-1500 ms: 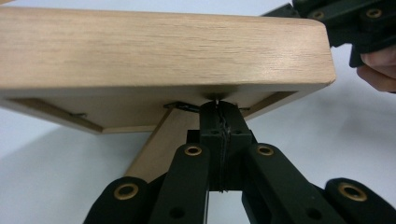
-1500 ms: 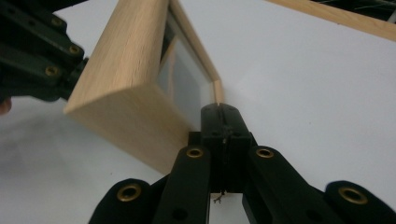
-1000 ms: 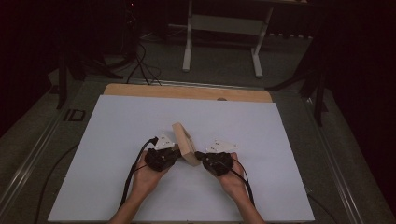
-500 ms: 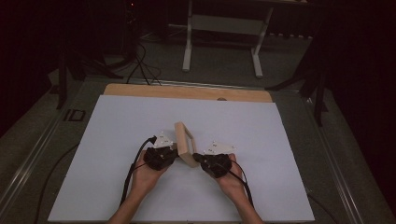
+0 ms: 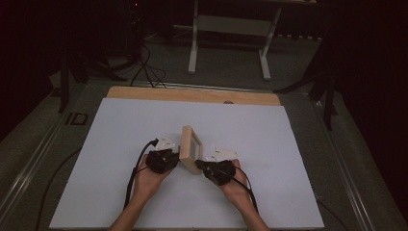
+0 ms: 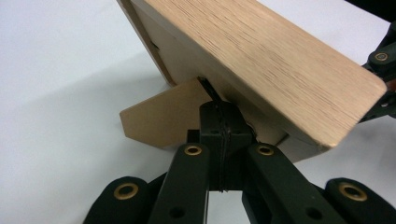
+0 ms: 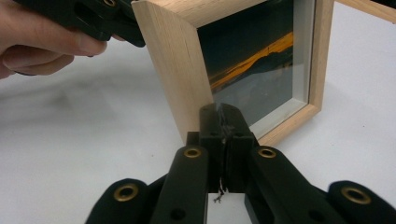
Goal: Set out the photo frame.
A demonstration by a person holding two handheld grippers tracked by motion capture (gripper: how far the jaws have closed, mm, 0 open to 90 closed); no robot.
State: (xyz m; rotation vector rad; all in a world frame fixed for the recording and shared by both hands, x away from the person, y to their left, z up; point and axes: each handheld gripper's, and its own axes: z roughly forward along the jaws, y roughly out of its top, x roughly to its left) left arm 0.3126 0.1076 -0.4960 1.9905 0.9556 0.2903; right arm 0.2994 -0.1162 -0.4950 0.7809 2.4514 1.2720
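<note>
A light wooden picture frame (image 5: 191, 149) with visible oak-like grain stands upright near the middle of the white, matte tabletop (image 5: 120, 125), its square corners softly rounded. Its glazed front holds a dark picture streaked with orange; the subject is hard to make out. At its 9 o'clock, the left gripper (image 6: 219, 109) has its black fingers closed together at the back panel, beside a flat wedge-shaped easel leg (image 6: 161, 119). At 4 o'clock, the right gripper (image 7: 223, 116) has its fingers pressed closed against the frame's near edge. The frame's top is cut off in both gripper views.
</note>
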